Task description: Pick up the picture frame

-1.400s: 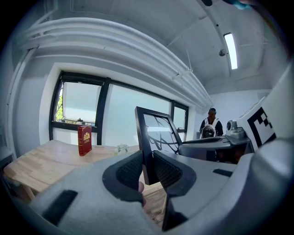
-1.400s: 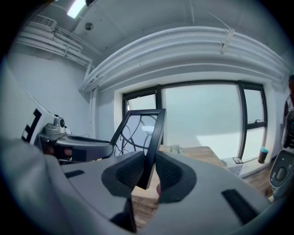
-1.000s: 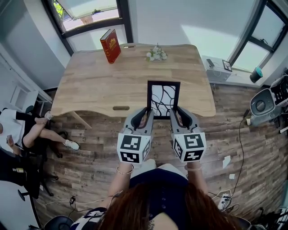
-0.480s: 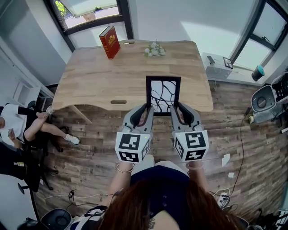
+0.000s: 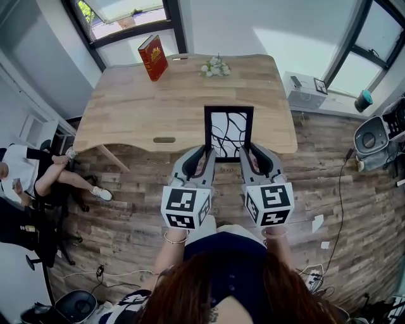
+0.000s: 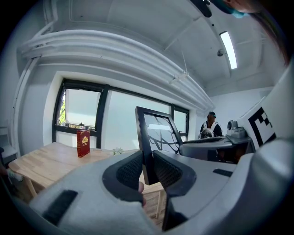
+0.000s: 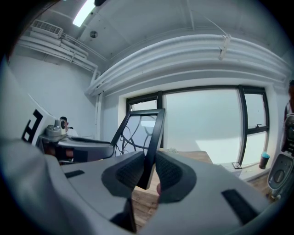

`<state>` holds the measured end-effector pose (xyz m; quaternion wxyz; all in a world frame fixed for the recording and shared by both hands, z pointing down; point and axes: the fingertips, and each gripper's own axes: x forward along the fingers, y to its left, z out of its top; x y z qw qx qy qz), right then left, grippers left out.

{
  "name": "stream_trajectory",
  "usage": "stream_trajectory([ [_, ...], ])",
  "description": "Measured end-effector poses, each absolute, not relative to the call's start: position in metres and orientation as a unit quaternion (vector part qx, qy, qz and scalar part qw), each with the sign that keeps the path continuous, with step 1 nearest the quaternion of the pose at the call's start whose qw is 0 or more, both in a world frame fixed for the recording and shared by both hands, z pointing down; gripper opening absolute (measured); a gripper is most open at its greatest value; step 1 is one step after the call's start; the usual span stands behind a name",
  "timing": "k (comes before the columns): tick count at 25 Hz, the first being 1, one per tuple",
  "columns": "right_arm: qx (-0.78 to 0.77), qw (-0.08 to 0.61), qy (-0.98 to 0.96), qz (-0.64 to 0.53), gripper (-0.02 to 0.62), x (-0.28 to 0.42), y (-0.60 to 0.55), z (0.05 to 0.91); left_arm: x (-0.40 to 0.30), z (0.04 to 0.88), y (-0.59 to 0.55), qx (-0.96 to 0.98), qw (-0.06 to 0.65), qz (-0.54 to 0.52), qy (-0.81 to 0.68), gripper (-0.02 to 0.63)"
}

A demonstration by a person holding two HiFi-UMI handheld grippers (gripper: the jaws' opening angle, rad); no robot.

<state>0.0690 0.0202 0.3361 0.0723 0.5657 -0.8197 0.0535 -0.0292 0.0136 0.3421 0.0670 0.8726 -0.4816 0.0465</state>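
My fingers (image 6: 130, 170) on the left gripper (image 5: 204, 154) and right gripper (image 5: 248, 152) stay clenched on both side edges of the picture frame (image 5: 228, 131), which has come toward me, upright above the near edge of the worktop (image 5: 145, 107), so I judge the pick-up done.

Pale wooden worktop (image 5: 139, 107) on a plank floor (image 5: 354, 209); behind it a white wall (image 5: 215, 25), with dark-framed windows (image 5: 120, 16) either side.
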Motion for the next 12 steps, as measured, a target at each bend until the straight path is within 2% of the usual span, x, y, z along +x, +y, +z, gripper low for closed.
stream_trajectory([
  [12,0.568,0.070,-0.818,0.055,0.083,0.0697,0.0195,0.3363,-0.0283,0.3422,0.0115,0.875,0.067,0.049,-0.478,0.089],
])
